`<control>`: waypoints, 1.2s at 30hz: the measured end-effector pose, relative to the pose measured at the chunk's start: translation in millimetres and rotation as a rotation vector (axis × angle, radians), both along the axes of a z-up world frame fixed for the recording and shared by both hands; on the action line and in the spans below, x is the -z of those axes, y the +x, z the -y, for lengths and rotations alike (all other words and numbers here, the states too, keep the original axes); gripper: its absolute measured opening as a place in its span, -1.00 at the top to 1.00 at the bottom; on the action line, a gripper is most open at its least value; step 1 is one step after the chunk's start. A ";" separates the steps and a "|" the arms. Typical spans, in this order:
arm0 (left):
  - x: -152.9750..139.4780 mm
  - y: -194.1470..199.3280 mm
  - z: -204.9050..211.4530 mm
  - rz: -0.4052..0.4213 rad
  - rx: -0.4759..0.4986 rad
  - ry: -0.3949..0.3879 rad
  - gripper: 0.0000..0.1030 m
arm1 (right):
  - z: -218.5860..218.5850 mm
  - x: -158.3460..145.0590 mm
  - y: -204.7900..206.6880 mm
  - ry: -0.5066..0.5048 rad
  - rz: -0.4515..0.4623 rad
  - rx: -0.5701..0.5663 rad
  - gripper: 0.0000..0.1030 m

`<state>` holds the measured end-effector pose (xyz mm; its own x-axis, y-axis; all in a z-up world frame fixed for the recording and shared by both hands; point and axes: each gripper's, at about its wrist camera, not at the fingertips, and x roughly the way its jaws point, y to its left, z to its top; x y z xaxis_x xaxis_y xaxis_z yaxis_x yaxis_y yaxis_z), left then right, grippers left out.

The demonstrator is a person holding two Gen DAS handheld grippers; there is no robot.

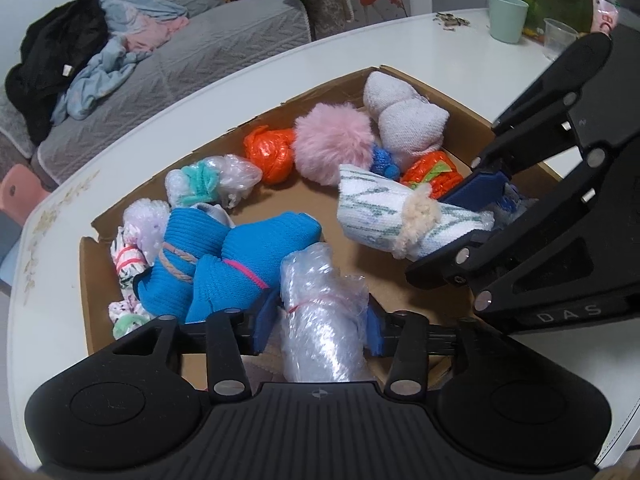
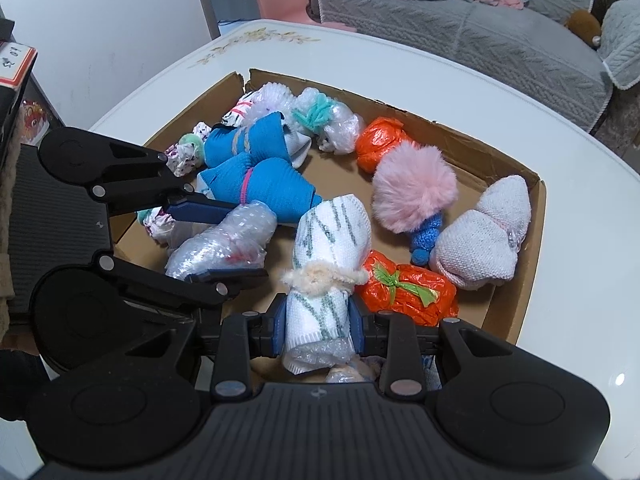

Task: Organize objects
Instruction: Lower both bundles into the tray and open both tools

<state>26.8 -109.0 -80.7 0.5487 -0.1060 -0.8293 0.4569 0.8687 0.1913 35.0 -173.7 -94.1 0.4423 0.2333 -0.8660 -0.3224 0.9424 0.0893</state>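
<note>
A cardboard box on the white table holds several tied bundles. A bubble-wrap roll with a pink band lies inside it between the blue pads of my left gripper. The pads flank the roll without pinching it. My right gripper is shut on a white sock roll with green marks and a cream fuzzy tie, held over the box's near side. Blue sock rolls lie beside the bubble wrap.
The box also holds a pink pompom, two orange bundles, a pale knit roll and a teal-tied bubble bundle. A mint cup and a clear cup stand on the table. A grey sofa with clothes lies beyond.
</note>
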 end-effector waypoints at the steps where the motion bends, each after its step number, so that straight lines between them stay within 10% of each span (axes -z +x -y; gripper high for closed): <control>1: 0.1 -1.2 0.9 -0.005 0.010 -0.009 -0.35 | 0.5 -0.3 -0.2 -0.002 0.003 -0.002 0.42; 36: -5.5 2.8 -23.4 -0.125 -0.177 -0.080 -0.68 | 0.4 -4.2 1.9 0.051 -0.015 0.006 0.33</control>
<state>29.6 -85.6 -75.3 0.4577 -0.0851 -0.8850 0.3120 0.9475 0.0703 36.9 -174.1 -89.9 0.4305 0.2751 -0.8597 -0.3151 0.9383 0.1425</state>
